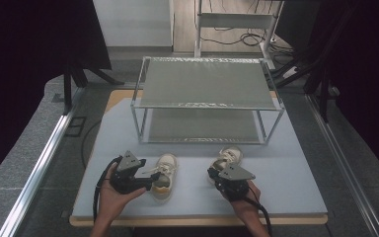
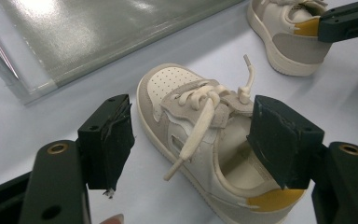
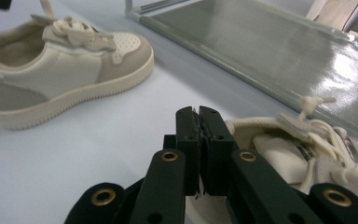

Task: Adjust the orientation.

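Two small cream-and-grey lace-up sneakers on the pale blue tabletop (image 1: 286, 192), just before the two-tier metal shelf rack (image 1: 207, 101). Left gripper (image 2: 193, 140) spread wide, jaws straddling the left sneaker (image 2: 205, 140), not clamping. Right gripper (image 3: 199, 140) clenched on the right sneaker's (image 3: 307, 154) heel edge.

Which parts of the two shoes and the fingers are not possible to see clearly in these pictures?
- Left shoe: heel cut off by the bottom edge, left gripper view.
- Right shoe: heel hidden behind the right gripper, right gripper view; whether its shut fingers pinch the collar is unclear.
- High view: both grippers' fingers too small.
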